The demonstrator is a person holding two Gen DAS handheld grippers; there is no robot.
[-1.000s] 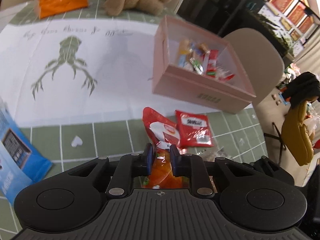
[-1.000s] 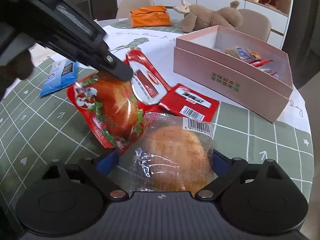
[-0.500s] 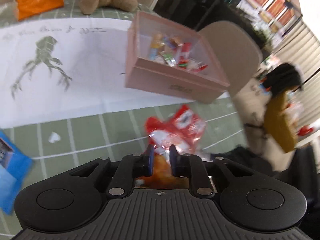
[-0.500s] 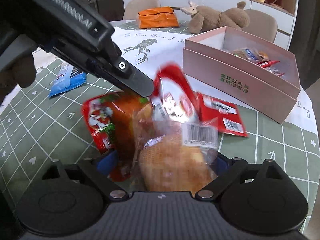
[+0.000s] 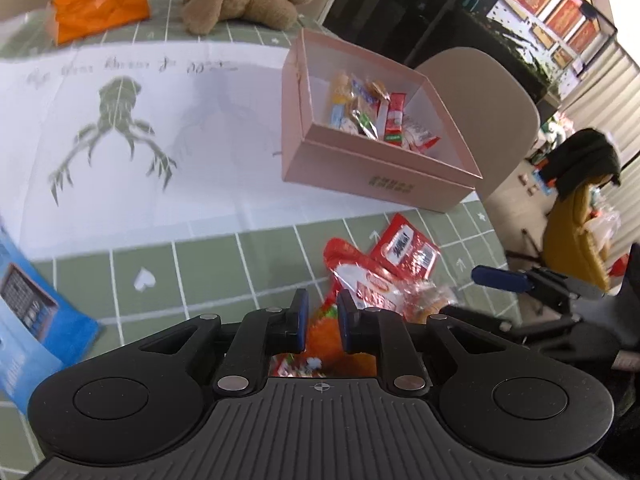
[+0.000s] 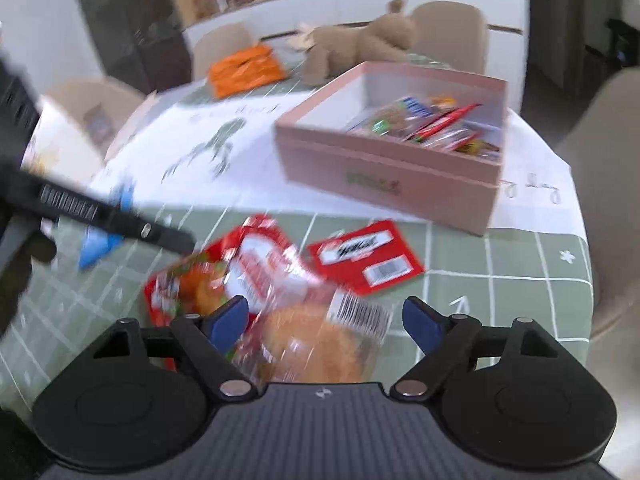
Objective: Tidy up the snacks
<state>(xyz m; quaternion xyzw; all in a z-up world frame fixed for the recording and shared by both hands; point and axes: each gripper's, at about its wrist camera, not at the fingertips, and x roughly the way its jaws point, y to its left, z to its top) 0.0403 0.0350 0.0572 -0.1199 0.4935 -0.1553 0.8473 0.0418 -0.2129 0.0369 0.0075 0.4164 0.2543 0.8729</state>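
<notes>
Four loose packets lie on the green cloth before one pink box point(image 6: 392, 184). The left gripper point(image 5: 322, 316) pinches the orange-red packet point(image 6: 188, 288). The right gripper point(image 6: 326, 320), jaws just narrowing, stands spread around one bun packet point(image 6: 320, 344), seemingly not squeezing it.

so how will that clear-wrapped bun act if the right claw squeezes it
The bun looks soft and puffy, so it would probably squash. Its clear film is glossy and crinkled, so likely slippery and floppy. It seems light for its bulk.

Beige chairs point(image 5: 480, 112) around table, white cabinet point(image 6: 360, 4) behind.
</notes>
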